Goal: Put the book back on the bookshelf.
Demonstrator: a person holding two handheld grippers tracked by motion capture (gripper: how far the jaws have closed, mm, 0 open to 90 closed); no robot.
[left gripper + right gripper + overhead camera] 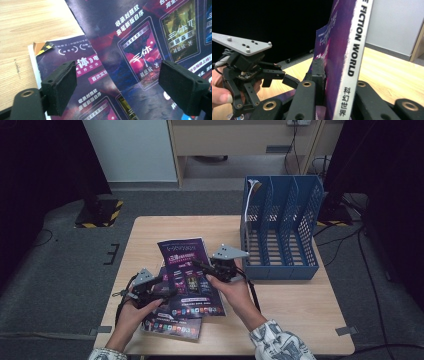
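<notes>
1. A light wooden table [300,310] is being used as the work surface, with dark grey floor around it.
2. A blue file rack [280,225] with perforated dividers is being kept at the table's far right corner; its slots are standing open toward the person.
3. A purple science-fiction magazine [187,270], with "FICTION WORLD" printed on its white spine, is being held up off the table near the middle, tilted, with its cover facing the high view. In the right gripper view [347,62] it is being seen edge-on, spine toward the camera.
4. A second magazine [170,322] of the same purple design is being left flat on the table under and nearer than the first, close to the near edge. In the left gripper view [82,72] its corner is being overlapped by the raised copy.
5. The right gripper [212,269] is being held at the raised magazine's right edge; its jaws are being pressed together on the spine [325,75], one pad on each side.
6. The left gripper [165,287] is being held at the magazines' left side, just above the covers; its pads [62,87] are being kept well apart, and nothing is being gripped between them.
</notes>
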